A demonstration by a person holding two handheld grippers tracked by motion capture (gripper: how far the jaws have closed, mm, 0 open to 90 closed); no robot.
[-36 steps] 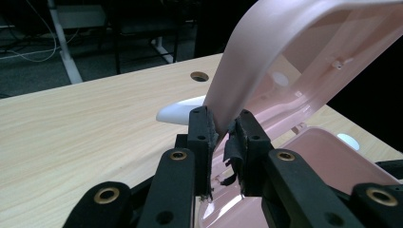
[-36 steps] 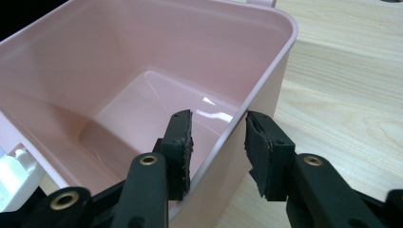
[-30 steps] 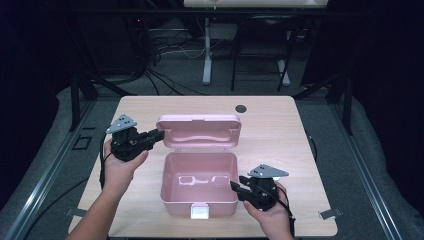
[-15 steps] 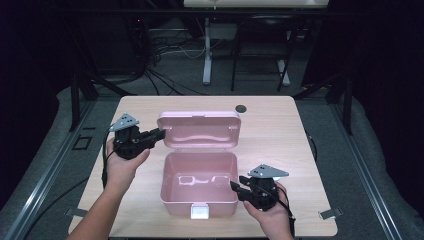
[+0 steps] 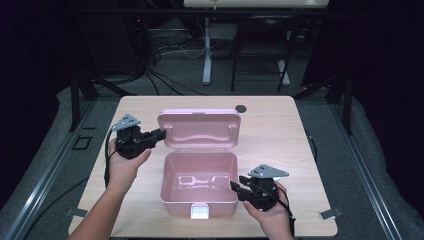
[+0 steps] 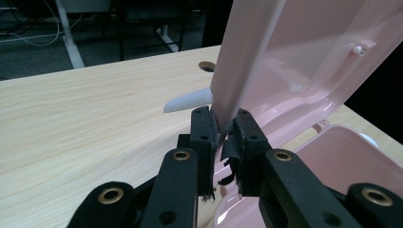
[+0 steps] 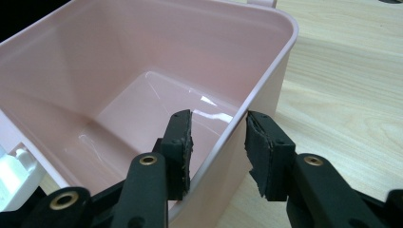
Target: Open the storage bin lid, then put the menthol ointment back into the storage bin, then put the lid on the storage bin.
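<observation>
Left tongs (image 6: 222, 135) pinch the lid (image 6: 247, 61) edge; right tongs (image 7: 218, 142) loosely straddle the box (image 7: 266, 61) wall. I'd swing the lid slowly, steadying the base.

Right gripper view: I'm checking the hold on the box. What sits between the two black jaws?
The pink box's side wall stands between the right gripper's pads, one inside, one outside, seen in that view.

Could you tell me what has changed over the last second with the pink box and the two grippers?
The left gripper, clamped on the edge of the lid, has shifted slightly, tipping the lid a little further upright. The right gripper has kept still, one jaw inside and one outside the wall of the pink box, with a gap on the outer side. The box has not moved.
</observation>
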